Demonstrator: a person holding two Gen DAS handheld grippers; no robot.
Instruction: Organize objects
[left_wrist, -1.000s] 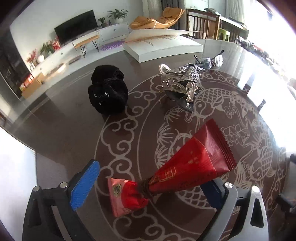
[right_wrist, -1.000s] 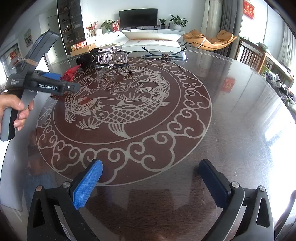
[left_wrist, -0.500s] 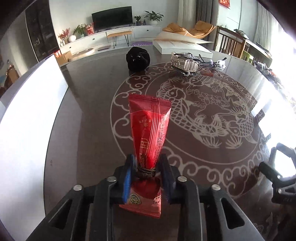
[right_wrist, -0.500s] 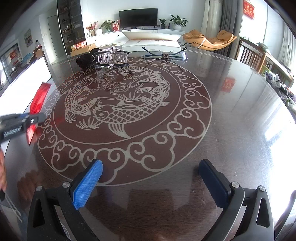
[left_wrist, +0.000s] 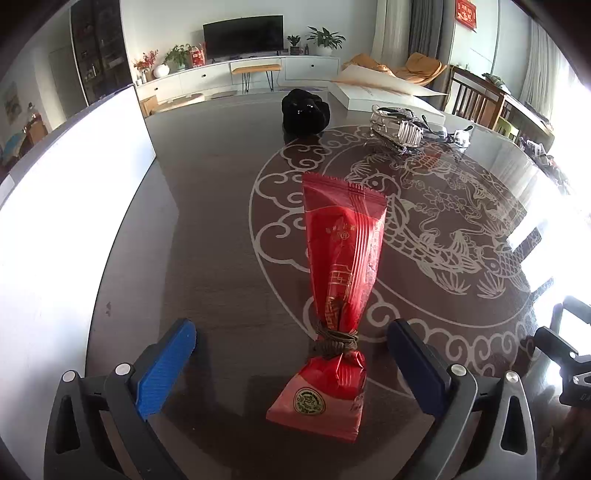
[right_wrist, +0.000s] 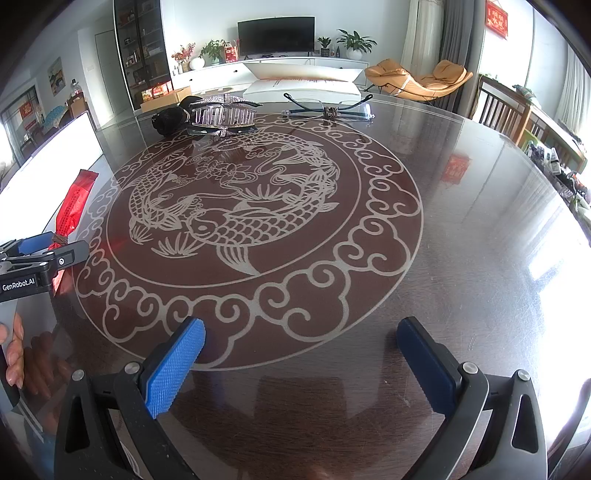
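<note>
I am watching my left gripper (left_wrist: 291, 363) opening, its blue pads standing wide on either side of the long red foil snack packet tied with brown cord (left_wrist: 341, 266), which is lying flat on the dark glossy desk with the pale fish-and-cloud pattern (left_wrist: 221, 229) and touching neither pad. My right gripper (right_wrist: 301, 363) is hanging spread apart over bare desk, holding nothing. Farther back, the black fabric pouch (left_wrist: 304, 112), the silver rhinestone hair clip (left_wrist: 397, 127) and the rimless clear spectacles (right_wrist: 328, 109) are sitting near the far edge.
</note>
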